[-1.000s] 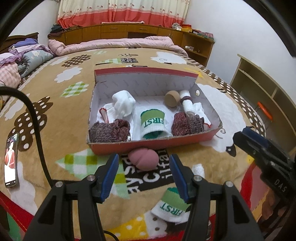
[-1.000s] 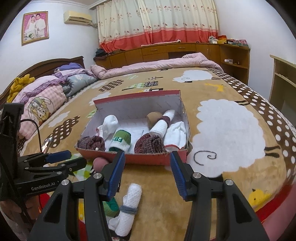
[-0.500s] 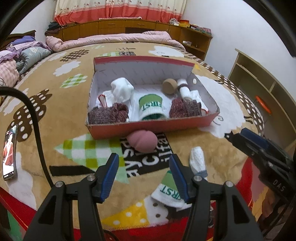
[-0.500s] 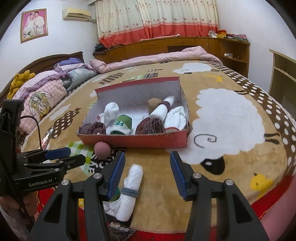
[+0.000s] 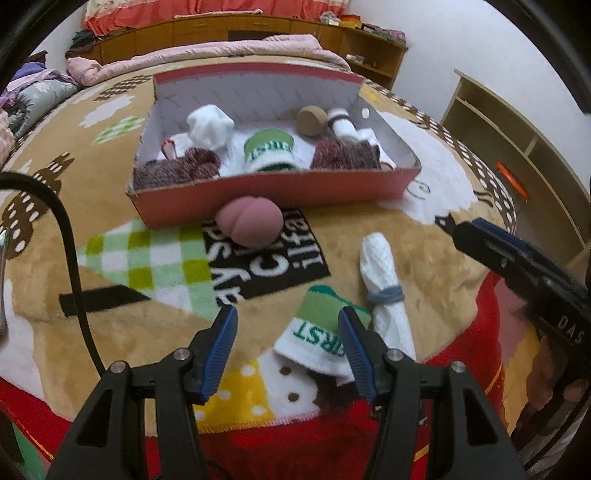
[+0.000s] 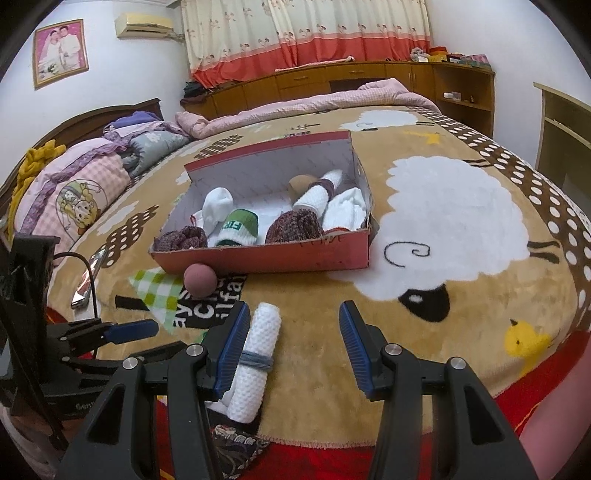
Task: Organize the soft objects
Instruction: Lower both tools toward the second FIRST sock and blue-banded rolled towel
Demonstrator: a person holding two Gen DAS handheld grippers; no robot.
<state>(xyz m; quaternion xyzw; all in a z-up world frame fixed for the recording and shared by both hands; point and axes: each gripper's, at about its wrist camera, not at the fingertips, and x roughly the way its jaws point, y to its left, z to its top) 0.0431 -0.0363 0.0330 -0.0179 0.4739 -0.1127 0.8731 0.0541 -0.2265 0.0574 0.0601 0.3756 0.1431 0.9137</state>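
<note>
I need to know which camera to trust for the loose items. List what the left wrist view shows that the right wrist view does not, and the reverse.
Left wrist view only: the green and white sock lying on the blanket, partly behind the left tongs' right finger, and open shelves by the wall.

Right wrist view only: the framed photo, the air conditioner, the pillows and a phone.

Both: the red box of rolled socks, the pink ball against its front wall, and the white roll with a blue band, outside the box.

Both wrist cameras look steeply down along their tongs at the near bed (image 5: pixel 424 240) edge, sharing the red box (image 5: pixel 280 188) (image 6: pixel 266 254) at twelve o'clock.
</note>
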